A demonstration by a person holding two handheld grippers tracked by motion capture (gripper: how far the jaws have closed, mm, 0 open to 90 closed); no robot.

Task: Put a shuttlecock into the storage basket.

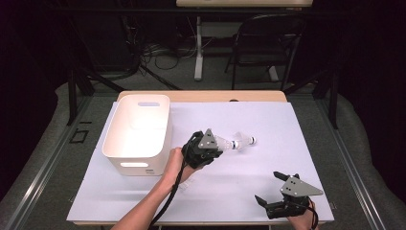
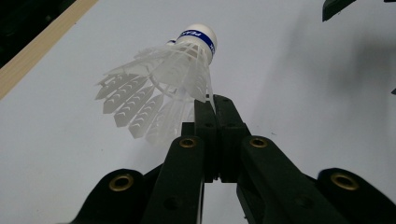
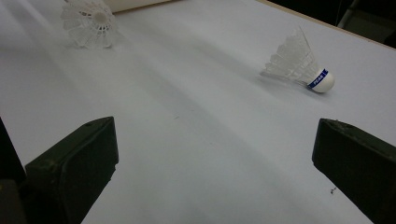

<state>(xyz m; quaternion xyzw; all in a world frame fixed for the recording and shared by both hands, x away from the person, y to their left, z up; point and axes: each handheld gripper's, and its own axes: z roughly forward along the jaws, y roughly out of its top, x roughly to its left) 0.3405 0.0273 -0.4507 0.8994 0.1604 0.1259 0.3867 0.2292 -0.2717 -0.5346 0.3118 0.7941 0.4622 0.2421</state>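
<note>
My left gripper (image 1: 216, 145) is shut on the skirt edge of a white plastic shuttlecock (image 1: 223, 143) near the middle of the white sheet. In the left gripper view the jaws (image 2: 212, 100) pinch the skirt of that shuttlecock (image 2: 173, 74), whose blue-banded cork points away. A second shuttlecock (image 1: 244, 140) lies just to its right, cork to the right. My right gripper (image 1: 269, 187) stands open at the front right with nothing between its jaws (image 3: 215, 144). Ahead of it lie a shuttlecock with a blue-banded cork (image 3: 299, 63) and another (image 3: 91, 21) with its open skirt facing the camera.
A white plastic bin (image 1: 135, 163) stands on the left of the sheet, close to the left hand. The wooden table edge (image 1: 201, 96) runs along the back. A chair (image 1: 265, 43) and cables stand on the floor beyond.
</note>
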